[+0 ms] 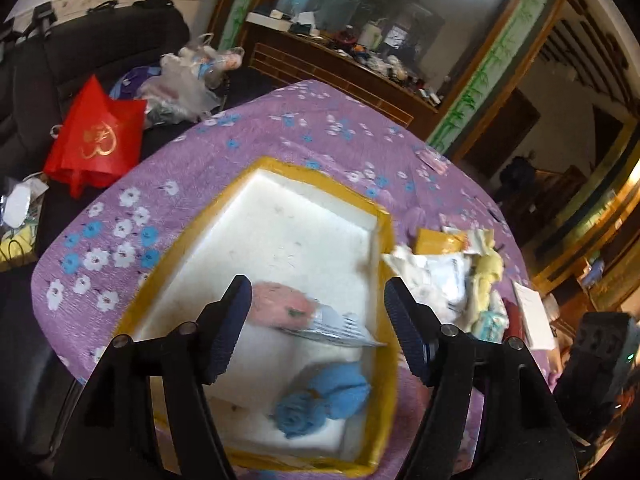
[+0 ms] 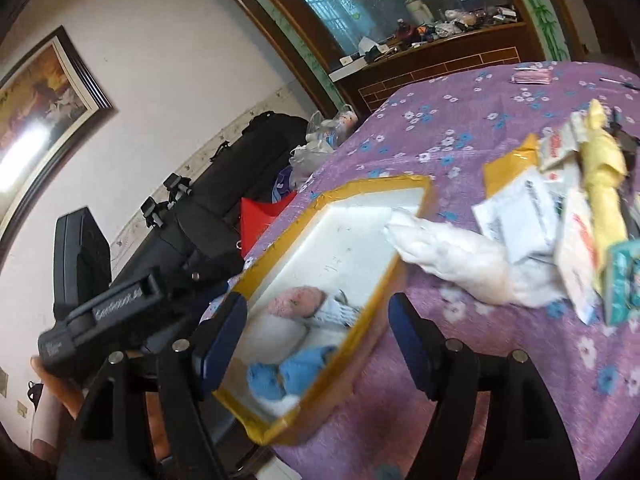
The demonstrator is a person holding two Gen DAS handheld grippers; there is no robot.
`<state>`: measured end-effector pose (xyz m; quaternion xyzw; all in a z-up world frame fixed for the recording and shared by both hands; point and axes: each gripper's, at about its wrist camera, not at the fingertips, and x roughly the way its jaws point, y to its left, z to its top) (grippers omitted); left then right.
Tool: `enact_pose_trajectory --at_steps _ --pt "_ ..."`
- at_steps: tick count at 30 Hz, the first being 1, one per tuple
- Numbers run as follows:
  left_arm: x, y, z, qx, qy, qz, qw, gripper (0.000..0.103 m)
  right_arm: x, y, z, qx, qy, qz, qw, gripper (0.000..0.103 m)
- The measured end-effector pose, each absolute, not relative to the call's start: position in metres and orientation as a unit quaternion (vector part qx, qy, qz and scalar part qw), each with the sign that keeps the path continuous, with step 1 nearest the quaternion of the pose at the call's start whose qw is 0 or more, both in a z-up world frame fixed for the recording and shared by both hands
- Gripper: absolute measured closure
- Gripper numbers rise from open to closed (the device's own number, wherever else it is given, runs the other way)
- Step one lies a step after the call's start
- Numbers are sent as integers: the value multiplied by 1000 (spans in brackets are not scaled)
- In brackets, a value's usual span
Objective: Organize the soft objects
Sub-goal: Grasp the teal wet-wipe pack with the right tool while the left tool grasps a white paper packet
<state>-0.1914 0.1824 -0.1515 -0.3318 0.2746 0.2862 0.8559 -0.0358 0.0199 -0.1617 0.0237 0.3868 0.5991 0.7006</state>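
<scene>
Both grippers, left gripper [image 1: 316,320] and right gripper [image 2: 318,334], hang spread apart and empty above the yellow-taped white foam box [image 1: 384,364].

Low in frame, a pink fuzzy bundle [image 1: 282,306] and blue knitted socks [image 1: 320,402] already lie inside, probably sorted; at right, a white plush piece [image 2: 452,258] drapes over the box rim beside the pile of packets [image 2: 560,216], seemingly next.

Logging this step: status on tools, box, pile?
Left tool open, empty, over box. Right tool open, empty. Pink and blue items boxed. Pile waits beside box.
</scene>
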Motion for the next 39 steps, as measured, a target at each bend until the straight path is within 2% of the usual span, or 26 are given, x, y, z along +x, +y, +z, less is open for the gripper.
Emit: enact_pose_trajectory --at_steps 4,13,18,28,37,38,39 --pt "-175 156 -141 -322 285 254 867 33 -22 -12 -170 35 392 568 723 30" --pt "-92 81 -142 -262 368 112 885 34 33 -75 -187 36 425 487 762 30" --pt "-62 63 -154 -274 396 93 871 34 57 -103 -193 65 437 458 771 30" --pt "-35 68 -163 -264 419 123 860 34 80 -113 -202 91 451 462 758 30" --pt "19 85 -171 -267 431 113 855 34 96 -114 -196 97 458 431 771 30" --pt "27 86 -174 -265 432 108 855 35 100 -115 -197 102 462 425 771 30" --pt "35 86 -177 -260 436 104 855 43 104 -115 -197 107 466 419 772 30"
